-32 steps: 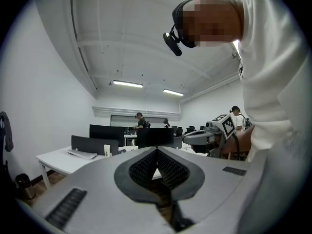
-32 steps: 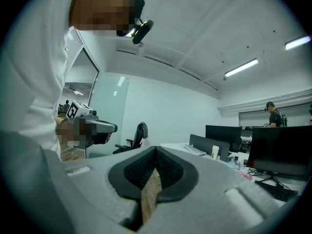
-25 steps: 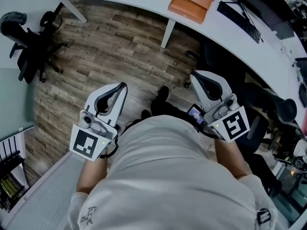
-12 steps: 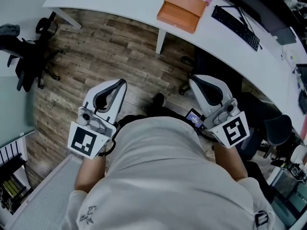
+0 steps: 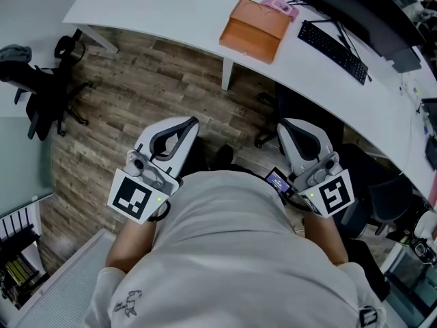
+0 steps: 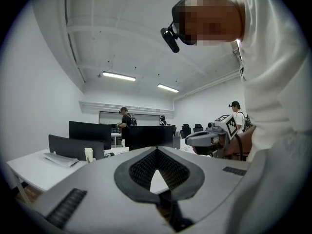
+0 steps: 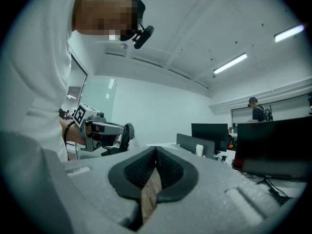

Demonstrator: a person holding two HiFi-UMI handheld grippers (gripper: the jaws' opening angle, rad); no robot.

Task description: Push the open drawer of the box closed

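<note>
- Two grippers are up in front of the person's white shirt (image 5: 232, 251), both over the wooden floor (image 5: 136, 74) and short of the white desk (image 5: 157, 9).
- Look at the left gripper (image 5: 192, 122): the claw is pressed together at the tips, with nothing pinched. Its own view shows only a sliver of desk through the gap behind the tips.
- Same story on the right gripper (image 5: 283, 124): the claw is pressed together and empty, with floor planks showing through the gap behind its tips.
- Up ahead, the orange box (image 5: 254, 27) sits on the desk by its near edge, roughly above the white desk leg (image 5: 227, 74). It is well apart from both grippers and nothing is touching it.
- A pink thing (image 5: 280, 7) lies just behind the box, toward the far edge.
- To the right along that near edge is a black keyboard (image 5: 333, 43), with a dark monitor (image 5: 348, 5) behind it.
- Off at the left, a black office chair (image 5: 41, 80) stands on the floor, clear of everything.
</note>
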